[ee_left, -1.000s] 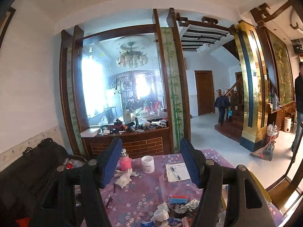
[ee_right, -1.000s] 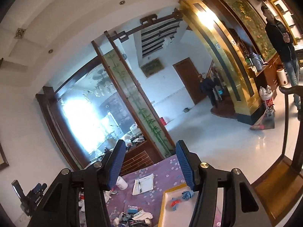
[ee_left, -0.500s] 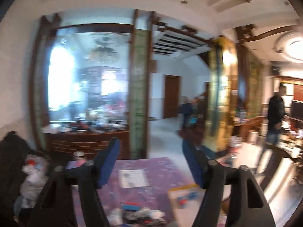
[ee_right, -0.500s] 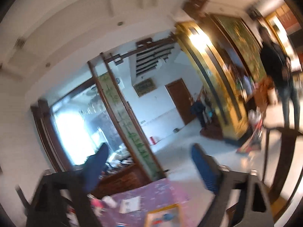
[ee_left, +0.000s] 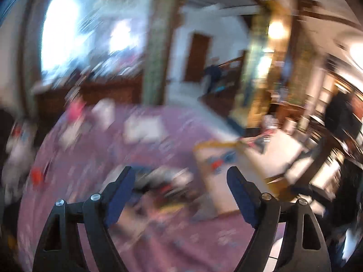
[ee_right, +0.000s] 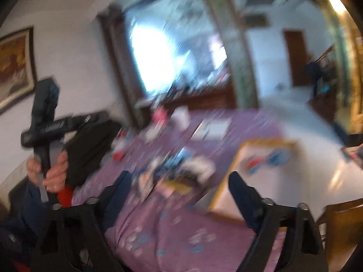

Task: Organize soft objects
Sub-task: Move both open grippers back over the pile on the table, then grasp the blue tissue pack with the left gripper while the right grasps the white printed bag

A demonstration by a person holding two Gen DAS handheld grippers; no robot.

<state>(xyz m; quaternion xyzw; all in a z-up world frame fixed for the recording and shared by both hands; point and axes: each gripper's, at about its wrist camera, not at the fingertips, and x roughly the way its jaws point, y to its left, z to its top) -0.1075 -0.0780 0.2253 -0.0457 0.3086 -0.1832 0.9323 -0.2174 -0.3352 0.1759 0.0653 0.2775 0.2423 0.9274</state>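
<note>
Stretching away under both grippers, the purple flowered surface (ee_left: 95, 149) shows bare cloth close in front and ends at the pale floor on the right. A wood-framed white tray (ee_right: 267, 145) sits near that edge with small blue and red pieces inside. The soft objects (ee_right: 181, 170) form a blurred white, blue and dark heap left of the tray. The left gripper (ee_left: 180, 181) has just widened, fingers spread and empty; the right gripper (ee_right: 179, 185) has just narrowed, fingers apart, empty.
</note>
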